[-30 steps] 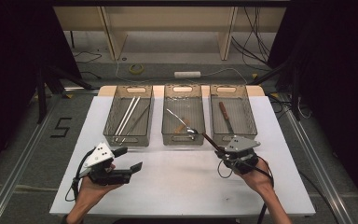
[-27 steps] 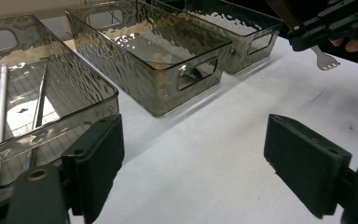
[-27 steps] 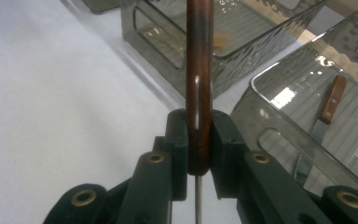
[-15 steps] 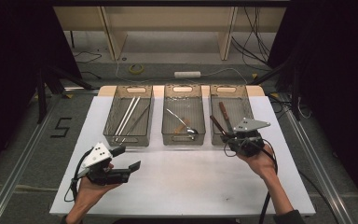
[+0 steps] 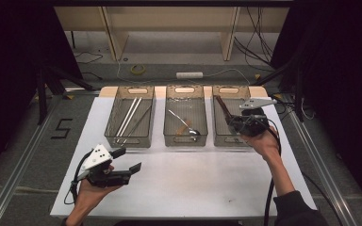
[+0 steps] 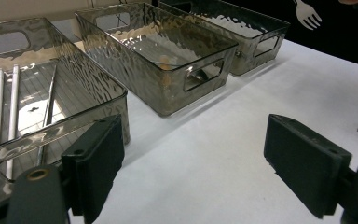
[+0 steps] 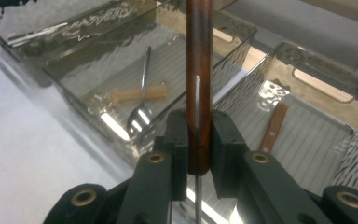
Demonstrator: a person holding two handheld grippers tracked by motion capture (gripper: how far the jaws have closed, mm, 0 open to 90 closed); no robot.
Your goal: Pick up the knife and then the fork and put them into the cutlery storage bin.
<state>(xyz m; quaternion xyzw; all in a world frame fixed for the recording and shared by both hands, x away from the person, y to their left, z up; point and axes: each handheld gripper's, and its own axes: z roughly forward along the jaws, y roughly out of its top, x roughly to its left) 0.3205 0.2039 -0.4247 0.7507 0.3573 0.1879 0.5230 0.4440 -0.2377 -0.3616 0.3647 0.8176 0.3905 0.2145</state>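
Right gripper [image 5: 235, 123], clamped on a wooden-handled knife [image 7: 199, 84], has risen from the table to above the right bin [image 5: 220, 136], ready for lowering; left gripper [image 5: 127, 160] rests open and empty.

The wooden-handled utensil [image 7: 199, 88] runs off the top edge, its end unseen.

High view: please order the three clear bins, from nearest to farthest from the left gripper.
1. Left bin, holding the long metal sticks, just beyond the left gripper.
2. Middle bin, with the spoon.
3. Right bin, at the far side.
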